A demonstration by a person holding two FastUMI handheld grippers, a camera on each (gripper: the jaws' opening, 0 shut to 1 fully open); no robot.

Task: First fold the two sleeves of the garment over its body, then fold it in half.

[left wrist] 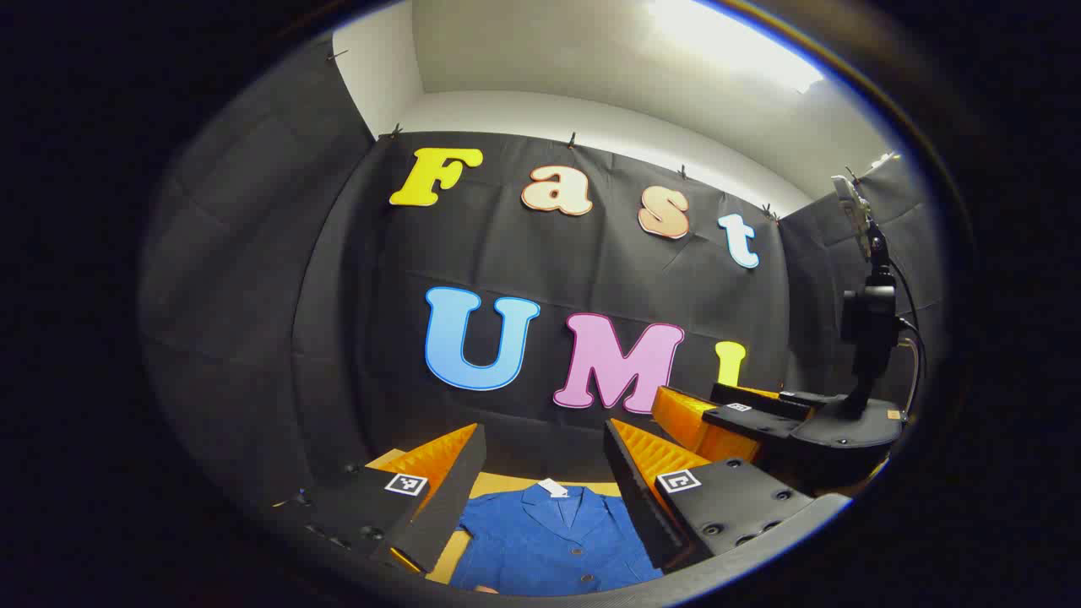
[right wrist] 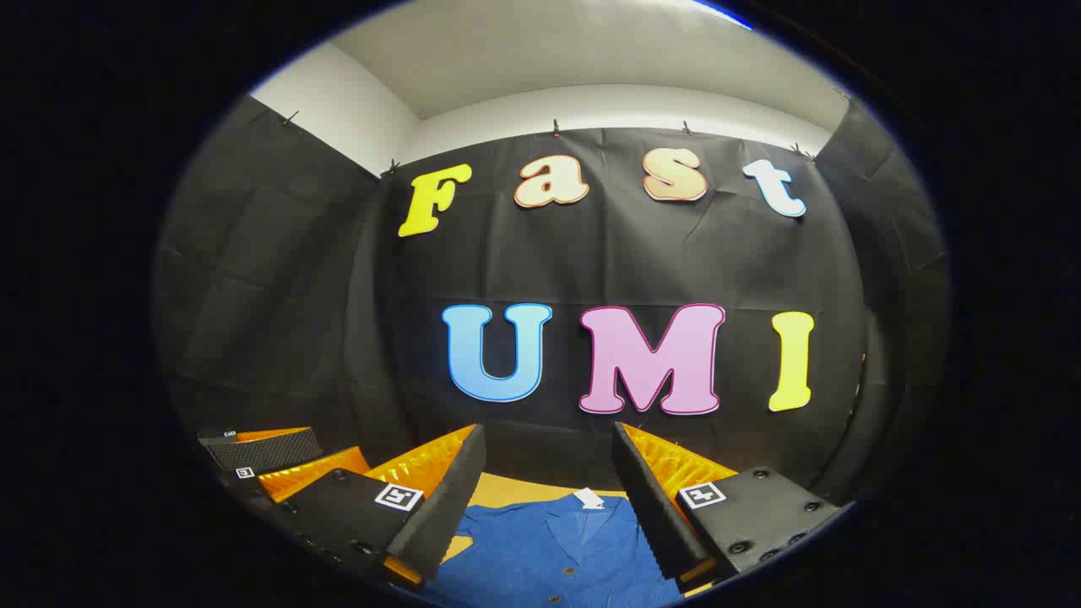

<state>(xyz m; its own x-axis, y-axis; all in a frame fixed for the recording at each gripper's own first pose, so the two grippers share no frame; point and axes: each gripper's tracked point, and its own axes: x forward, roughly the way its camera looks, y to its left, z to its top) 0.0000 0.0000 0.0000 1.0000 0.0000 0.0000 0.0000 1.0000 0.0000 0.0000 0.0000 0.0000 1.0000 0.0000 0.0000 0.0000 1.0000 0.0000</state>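
i am holding my left claw (left wrist: 540,498) and my right claw (right wrist: 549,507) wide apart, gripping nothing, above the blue garment (left wrist: 553,540) lying flat on the bench (left wrist: 507,485), collar toward the wall.

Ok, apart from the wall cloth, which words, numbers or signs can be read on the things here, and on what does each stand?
No text can be read.
White tag at the collar of the blue garment: too small to read.
Square markers on the left gripper and the right gripper: black-and-white patterns, no letters.
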